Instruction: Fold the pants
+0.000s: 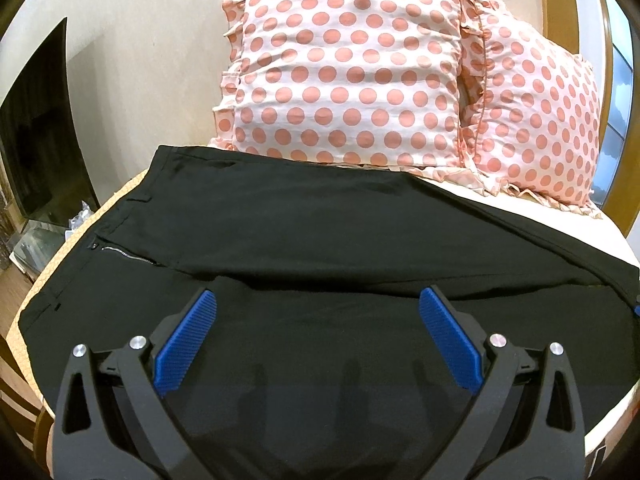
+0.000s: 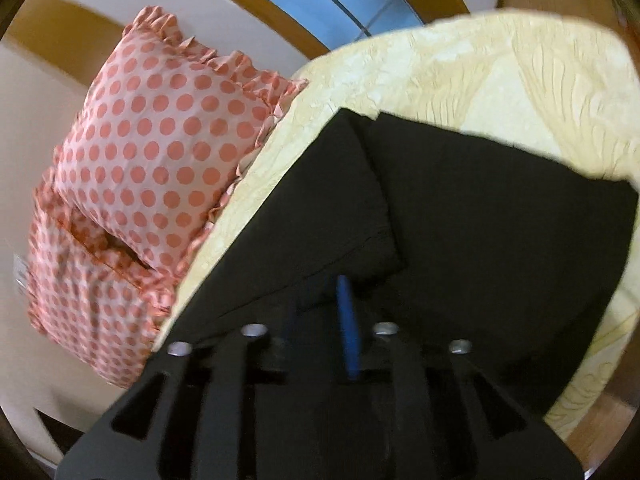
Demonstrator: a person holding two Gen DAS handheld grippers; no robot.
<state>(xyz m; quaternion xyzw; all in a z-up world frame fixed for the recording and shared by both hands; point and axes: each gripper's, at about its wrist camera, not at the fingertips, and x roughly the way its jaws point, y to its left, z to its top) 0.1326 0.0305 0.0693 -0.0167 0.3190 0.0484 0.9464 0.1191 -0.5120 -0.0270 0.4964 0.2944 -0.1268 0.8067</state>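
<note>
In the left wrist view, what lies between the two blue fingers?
Only the flat black pants lie there; the open left gripper holds nothing.

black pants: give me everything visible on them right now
The black pants are a matte, woven-looking pair spread across the yellow bedspread, waistband at the left with a partly open zipper and a button. Their far edge reaches the polka-dot pillows. The leg ends lie partly overlapped. The left gripper hovers open above them; the right gripper is shut on a fold of the fabric.
</note>
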